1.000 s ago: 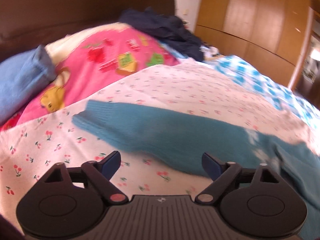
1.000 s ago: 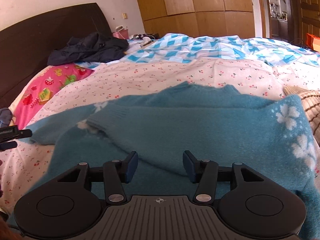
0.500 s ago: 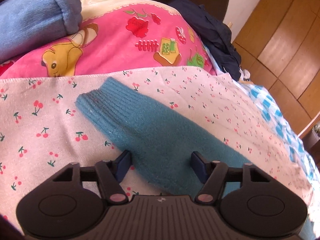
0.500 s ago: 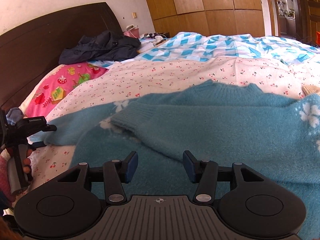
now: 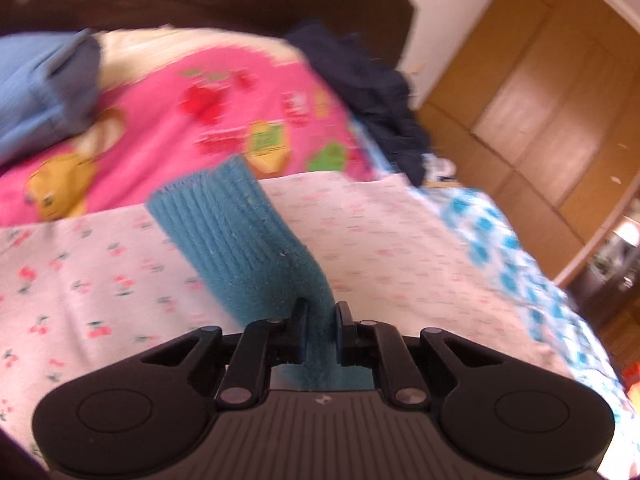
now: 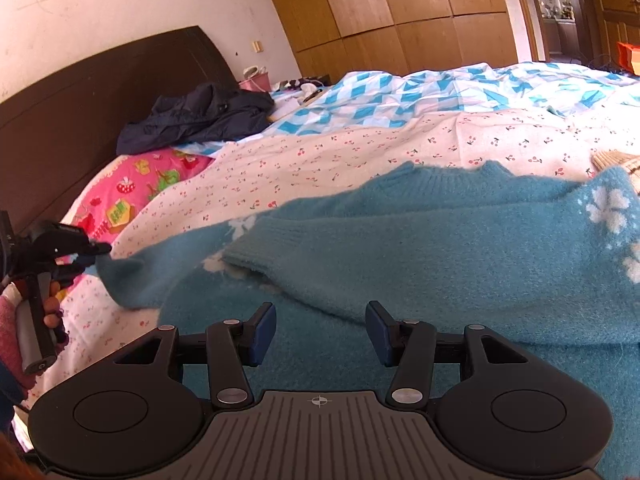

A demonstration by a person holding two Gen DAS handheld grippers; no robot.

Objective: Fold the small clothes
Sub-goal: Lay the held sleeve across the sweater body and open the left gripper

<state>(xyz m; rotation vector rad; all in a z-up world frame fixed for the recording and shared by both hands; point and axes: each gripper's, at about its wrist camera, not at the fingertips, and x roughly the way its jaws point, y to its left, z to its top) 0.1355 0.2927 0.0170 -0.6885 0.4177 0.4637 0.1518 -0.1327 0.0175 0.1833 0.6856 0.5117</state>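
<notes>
A teal knit sweater [image 6: 460,248] with white flower motifs lies on the cherry-print sheet [image 6: 360,152]. One sleeve is folded across its body. My left gripper [image 5: 320,320] is shut on the other sleeve [image 5: 240,236], whose ribbed cuff sticks up past the fingers. The left gripper also shows in the right wrist view [image 6: 94,258], holding that sleeve's end a little above the sheet at the left. My right gripper [image 6: 321,326] is open and empty, just above the sweater's lower body.
A pink cartoon pillow [image 5: 200,120] and a blue folded garment [image 5: 36,92] lie near the dark headboard [image 6: 80,92]. A dark navy jacket [image 6: 196,116] is heaped behind. A blue-white checked quilt [image 6: 440,88] covers the far side. Wooden wardrobes [image 6: 400,8] stand beyond.
My left gripper has closed on the teal sleeve near its cuff and lifted it off the sheet. My right gripper has stayed open over the sweater body.
</notes>
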